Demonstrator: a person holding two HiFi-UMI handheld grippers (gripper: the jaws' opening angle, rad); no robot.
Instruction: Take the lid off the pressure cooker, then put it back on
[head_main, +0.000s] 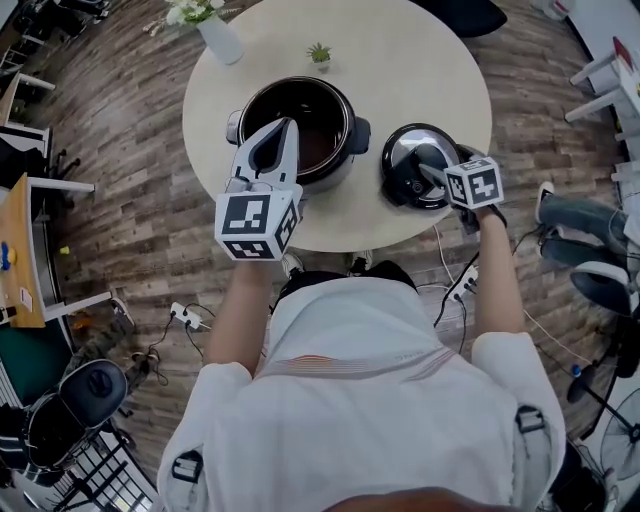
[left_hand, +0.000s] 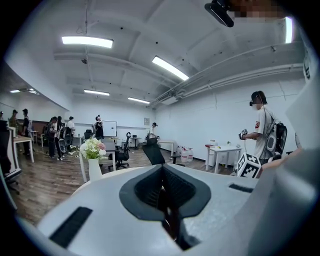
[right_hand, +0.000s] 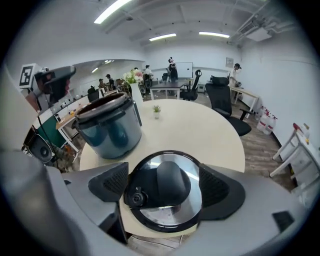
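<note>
The pressure cooker pot (head_main: 300, 125) stands uncovered on the round table (head_main: 420, 60), its dark inside showing. Its lid (head_main: 418, 165), shiny metal with a black handle, lies flat on the table to the pot's right. My right gripper (head_main: 437, 172) points down over the lid, open, with the pads (right_hand: 110, 182) wide to either side of the lid (right_hand: 167, 200) and not touching it. The pot (right_hand: 107, 125) shows at the left of the right gripper view. My left gripper (head_main: 283, 128) hovers over the pot's near rim, shut (left_hand: 162, 192) and holding nothing.
A white vase with flowers (head_main: 215, 30) and a small potted plant (head_main: 319, 54) stand at the table's far side. A power strip and cables (head_main: 185, 318) lie on the wooden floor. Office chairs (right_hand: 222, 100) and desks with several people stand beyond the table.
</note>
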